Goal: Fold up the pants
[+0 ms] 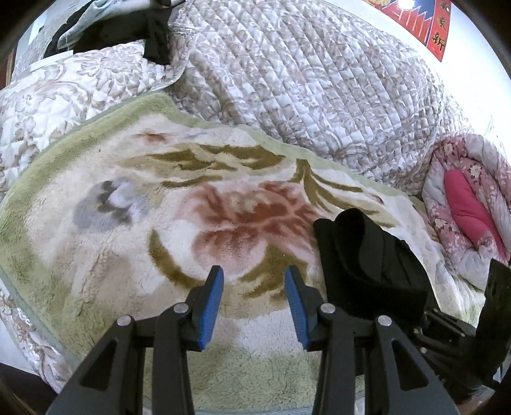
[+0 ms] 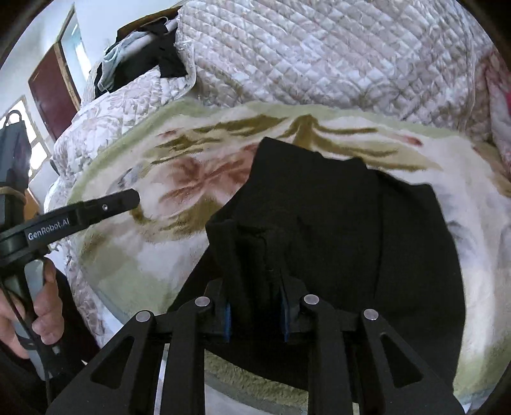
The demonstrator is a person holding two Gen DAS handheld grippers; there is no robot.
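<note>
The black pants (image 2: 335,217) lie bunched on a floral fleece blanket (image 2: 134,255), partly folded. My right gripper (image 2: 255,306) is shut on a thick bunch of the pants' near edge, and the fabric hides most of its blue pads. In the left wrist view the pants (image 1: 367,252) lie to the right of my left gripper (image 1: 254,281), which is open and empty above the blanket (image 1: 127,191). The left gripper also shows at the left of the right wrist view (image 2: 127,199), clear of the pants.
A quilted grey-white bedspread (image 1: 303,79) lies heaped behind the blanket. Dark clothes (image 1: 134,28) lie at the far left corner. A pink floral quilt (image 1: 466,204) sits at the right. A door (image 2: 54,92) is at the left.
</note>
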